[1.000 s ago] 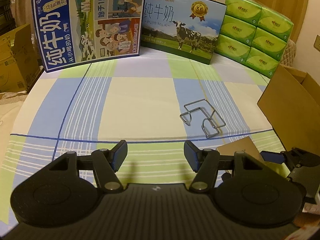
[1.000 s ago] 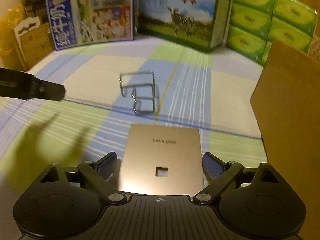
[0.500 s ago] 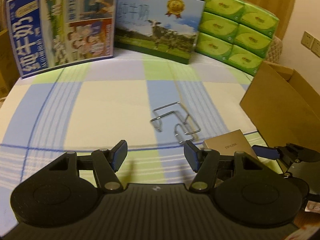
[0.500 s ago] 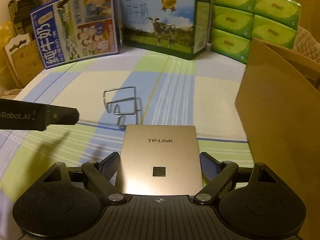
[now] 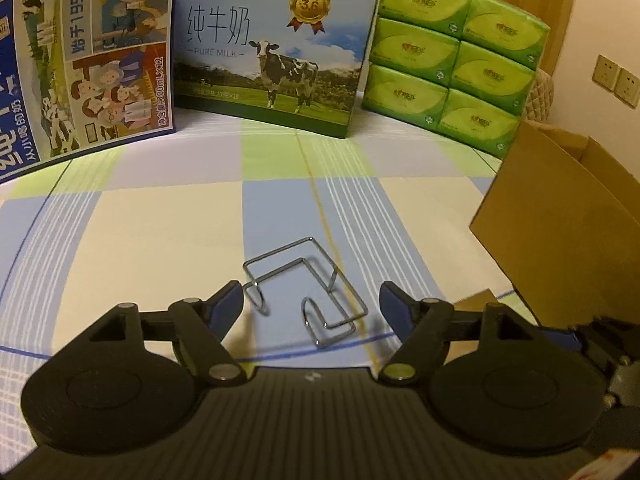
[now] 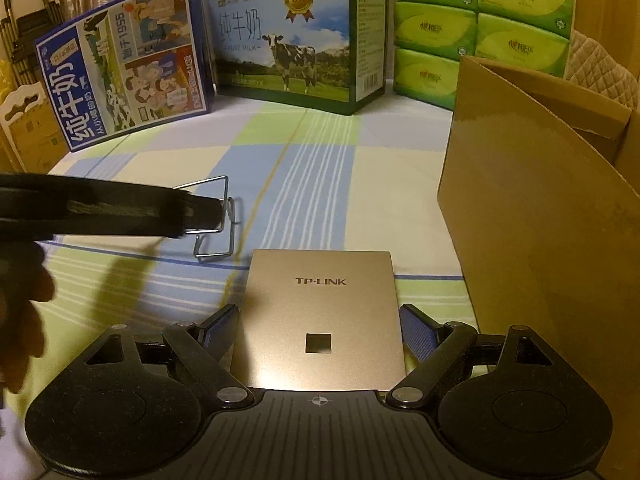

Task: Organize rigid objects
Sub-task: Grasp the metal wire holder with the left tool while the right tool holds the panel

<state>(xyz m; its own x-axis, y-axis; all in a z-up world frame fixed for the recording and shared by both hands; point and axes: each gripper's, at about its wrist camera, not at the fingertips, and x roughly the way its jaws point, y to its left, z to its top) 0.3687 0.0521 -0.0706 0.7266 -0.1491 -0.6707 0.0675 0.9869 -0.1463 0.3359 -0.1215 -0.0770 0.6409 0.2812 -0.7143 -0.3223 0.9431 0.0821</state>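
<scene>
A bent wire rack (image 5: 306, 288) lies on the checked cloth (image 5: 160, 232), between the fingers of my left gripper (image 5: 312, 302). Its jaws are opening, and neither pad touches the wire. In the right wrist view the rack (image 6: 224, 236) is partly hidden behind a left finger (image 6: 200, 210). My right gripper (image 6: 320, 328) is shut on a gold TP-LINK panel (image 6: 320, 304), with a pad against each long edge. A corner of that panel (image 5: 476, 296) shows low on the right of the left wrist view, just ahead of the right gripper's dark body.
An open cardboard box (image 6: 540, 220) stands close on the right. Two milk cartons (image 5: 272, 48) (image 5: 80, 64) and a stack of green tissue packs (image 5: 456, 56) line the far edge of the cloth. A hand shows dark at the left edge (image 6: 20, 320).
My left gripper came forward until the wire rack lay between its fingers, and its jaws widened. The right gripper's jaws narrowed onto the panel, which then stayed between them as the background shifted.
</scene>
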